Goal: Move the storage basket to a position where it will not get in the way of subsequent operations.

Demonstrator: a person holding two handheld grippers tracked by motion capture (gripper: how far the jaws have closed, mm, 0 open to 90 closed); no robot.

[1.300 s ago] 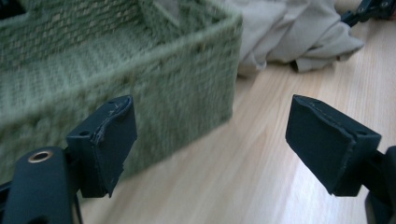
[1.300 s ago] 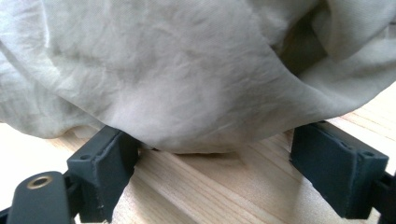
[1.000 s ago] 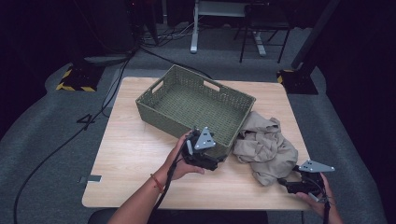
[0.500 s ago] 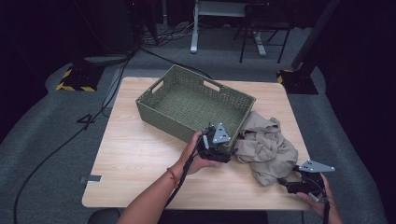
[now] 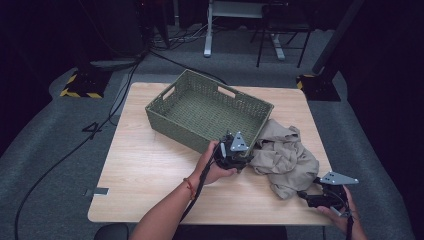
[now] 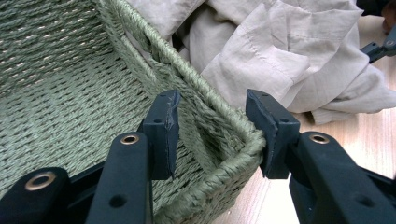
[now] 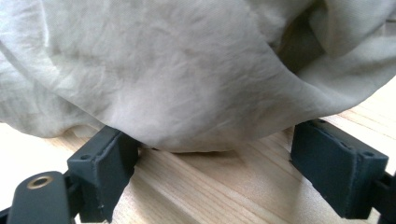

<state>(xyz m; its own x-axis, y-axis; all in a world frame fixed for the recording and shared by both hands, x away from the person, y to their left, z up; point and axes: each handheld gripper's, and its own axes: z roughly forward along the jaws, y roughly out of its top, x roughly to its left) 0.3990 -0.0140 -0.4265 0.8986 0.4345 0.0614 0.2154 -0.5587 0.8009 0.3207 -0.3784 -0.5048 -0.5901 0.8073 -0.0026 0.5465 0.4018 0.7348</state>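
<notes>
A green woven basket [image 5: 165,127] stands on the wooden table [image 5: 145,170], and a crumpled beige cloth [image 5: 285,155] lies against its right side. My left gripper [image 5: 248,148] is at the basket's near right corner. In the left gripper view, my left gripper [image 6: 212,116] straddles the basket rim [image 6: 196,88], one pad inside and one outside at the corner. Its jaws have just been closing, and a gap still shows at the inner pad. My right gripper [image 5: 303,194] rests open on the table at the cloth's near edge, and the cloth [image 7: 177,70] bulges over the gap between its jaws [image 7: 215,158].
The basket is empty inside. Bare tabletop [image 7: 210,191] lies under the right gripper, close to the table's front right corner. The right gripper's tip [image 6: 378,46] shows past the cloth [image 6: 261,56]. Dark floor, cables and chair legs surround the table.
My left hand has slid right along the basket's near wall to its right corner, and its jaws have narrowed around the rim. The right gripper has stayed put.
</notes>
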